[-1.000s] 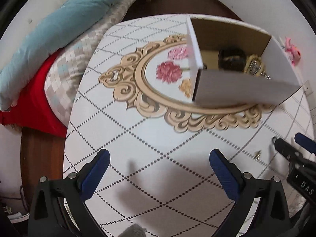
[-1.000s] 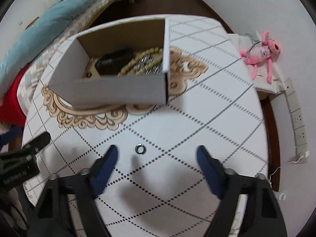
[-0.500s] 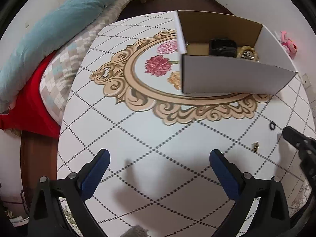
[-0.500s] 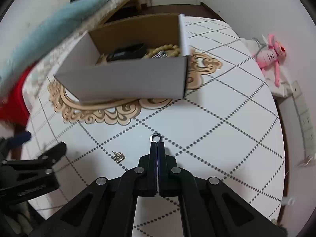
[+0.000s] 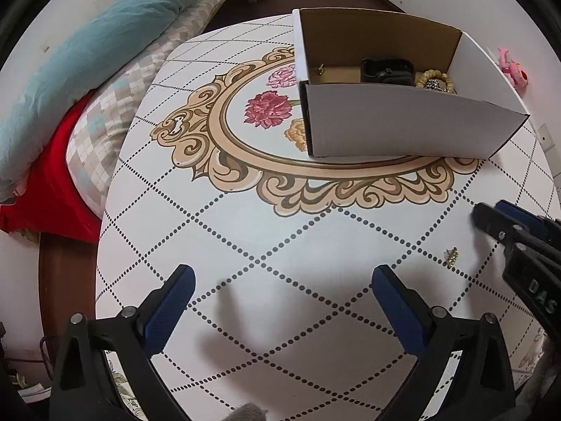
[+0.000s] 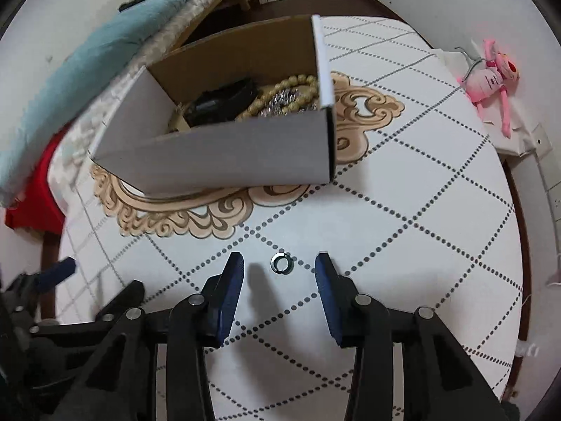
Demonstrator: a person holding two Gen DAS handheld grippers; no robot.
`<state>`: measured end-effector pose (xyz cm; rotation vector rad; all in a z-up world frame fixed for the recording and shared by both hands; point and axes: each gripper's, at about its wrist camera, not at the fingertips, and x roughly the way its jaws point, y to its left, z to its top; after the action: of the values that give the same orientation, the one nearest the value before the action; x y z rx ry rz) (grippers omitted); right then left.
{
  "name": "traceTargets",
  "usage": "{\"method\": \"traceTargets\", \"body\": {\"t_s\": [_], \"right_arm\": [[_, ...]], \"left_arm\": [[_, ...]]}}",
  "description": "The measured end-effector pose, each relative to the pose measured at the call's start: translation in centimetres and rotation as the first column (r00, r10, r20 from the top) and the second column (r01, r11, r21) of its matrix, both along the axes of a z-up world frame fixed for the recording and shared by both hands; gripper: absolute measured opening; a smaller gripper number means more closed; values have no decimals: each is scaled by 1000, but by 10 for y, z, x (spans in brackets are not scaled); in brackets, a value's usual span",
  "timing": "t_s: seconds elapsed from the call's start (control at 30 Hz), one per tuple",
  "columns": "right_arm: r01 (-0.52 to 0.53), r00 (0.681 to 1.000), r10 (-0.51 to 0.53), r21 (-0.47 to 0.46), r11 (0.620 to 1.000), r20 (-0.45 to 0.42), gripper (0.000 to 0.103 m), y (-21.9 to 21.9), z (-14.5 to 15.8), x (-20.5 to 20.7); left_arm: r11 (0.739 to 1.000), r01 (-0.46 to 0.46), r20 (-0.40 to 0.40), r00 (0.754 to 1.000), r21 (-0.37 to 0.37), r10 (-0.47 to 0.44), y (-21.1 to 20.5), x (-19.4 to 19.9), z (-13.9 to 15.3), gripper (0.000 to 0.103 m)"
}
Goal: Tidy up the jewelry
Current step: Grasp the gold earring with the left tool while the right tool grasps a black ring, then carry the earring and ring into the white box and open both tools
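A white cardboard box [image 5: 403, 122] stands on the round patterned table [image 5: 280, 245] and holds a black item [image 5: 385, 70], a bead bracelet [image 5: 434, 79] and a small gold piece [image 5: 319, 68]. The box [image 6: 224, 154] also shows in the right wrist view. A small dark ring [image 6: 280, 263] lies on the table between the tips of my open right gripper [image 6: 278, 268]. A small gold earring [image 5: 451, 256] lies to the right of my open, empty left gripper [image 5: 280, 280]. The right gripper [image 5: 498, 221] shows at the left view's right edge.
A bed with a teal quilt [image 5: 87, 52] and a red cover [image 5: 52, 193] lies left of the table. A pink plush toy [image 6: 491, 73] lies on a surface beyond the table's right edge. The table edge curves close on both sides.
My right gripper was shut with its tip at the ring half a second ago; now it is open with the ring on the table between its fingers. The left gripper has stayed open.
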<state>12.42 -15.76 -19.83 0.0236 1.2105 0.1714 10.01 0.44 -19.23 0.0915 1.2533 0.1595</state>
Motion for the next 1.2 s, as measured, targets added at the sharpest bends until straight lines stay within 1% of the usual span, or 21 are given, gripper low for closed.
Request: {"method": "traceTargets", "body": {"t_s": [0.03, 0.07, 0.13, 0.2, 0.3, 0.4, 0.47, 0.5, 0.57, 0.63, 0.67, 0.73, 0.77, 0.8, 0.83, 0.87, 0.9, 1.1, 1.13, 1.2], "right_arm": [[-14, 1000, 15, -38, 999, 14, 18, 5, -1, -1], [-20, 1000, 22, -57, 998, 23, 13, 6, -1, -2], [-41, 999, 43, -78, 996, 30, 13, 10, 0, -4], [-31, 999, 34, -76, 997, 31, 13, 5, 2, -7], [33, 999, -32, -35, 999, 37, 13, -16, 11, -13], [92, 995, -92, -6, 996, 36, 13, -37, 18, -19], [114, 993, -115, 6, 993, 31, 13, -51, 20, -25], [122, 992, -122, 8, 992, 24, 13, -55, 19, -27], [129, 992, -129, 7, 992, 17, 13, -59, 15, -30], [137, 991, -137, 14, 991, 7, 13, -62, 12, -32], [141, 990, -141, 18, 990, 5, 13, -65, 11, -33], [150, 989, -150, 25, 988, 6, 13, -67, 11, -34], [151, 988, -152, 29, 988, 7, 13, -68, 11, -34], [152, 988, -152, 29, 988, 8, 13, -67, 11, -34], [151, 988, -151, 27, 988, 9, 13, -67, 10, -34], [148, 989, -148, 26, 989, 8, 13, -66, 10, -34], [145, 989, -145, 26, 989, 5, 13, -65, 9, -33], [138, 990, -138, 31, 990, 2, 13, -65, 9, -33], [139, 990, -139, 34, 990, 1, 13, -65, 9, -33], [141, 990, -141, 42, 989, 4, 13, -65, 11, -33]], "left_arm": [[1000, 0, 0, 1000, 1, 0, 0, 0, 0, 103], [1000, 1, 0, 1000, 2, -1, -1, -1, 0, 103], [1000, 4, 6, 1000, -7, -4, -3, -2, 1, 102], [999, 13, 14, 1000, -33, -12, -10, -4, 3, 102], [995, 51, 15, 999, -81, -50, -26, -5, 4, 102], [989, 101, 18, 995, -109, -100, -46, -5, 2, 101], [984, 131, 14, 991, -118, -130, -58, -4, 0, 95], [983, 142, 12, 990, -116, -141, -63, -4, -1, 89], [981, 163, 9, 987, -106, -163, -73, -3, -3, 84], [980, 177, 13, 984, -95, -177, -80, -2, -4, 72], [978, 186, 14, 982, -94, -186, -83, -1, -5, 67], [975, 196, 20, 981, -104, -195, -85, 2, -5, 49], [972, 204, 24, 979, -120, -203, -84, 4, -4, 43], [969, 209, 24, 978, -132, -208, -85, 5, -4, 31], [966, 215, 22, 976, -143, -214, -86, 7, -3, 22], [965, 219, 20, 976, -146, -218, -88, 7, -3, 18], [964, 223, 20, 975, -148, -223, -90, 7, -3, 11], [959, 238, 37, 971, -152, -235, -93, 6, -1, 8], [958, 240, 40, 971, -156, -236, -92, 5, 0, 6], [954, 242, 41, 970, -177, -239, -90, 4, 3, 5]]}}
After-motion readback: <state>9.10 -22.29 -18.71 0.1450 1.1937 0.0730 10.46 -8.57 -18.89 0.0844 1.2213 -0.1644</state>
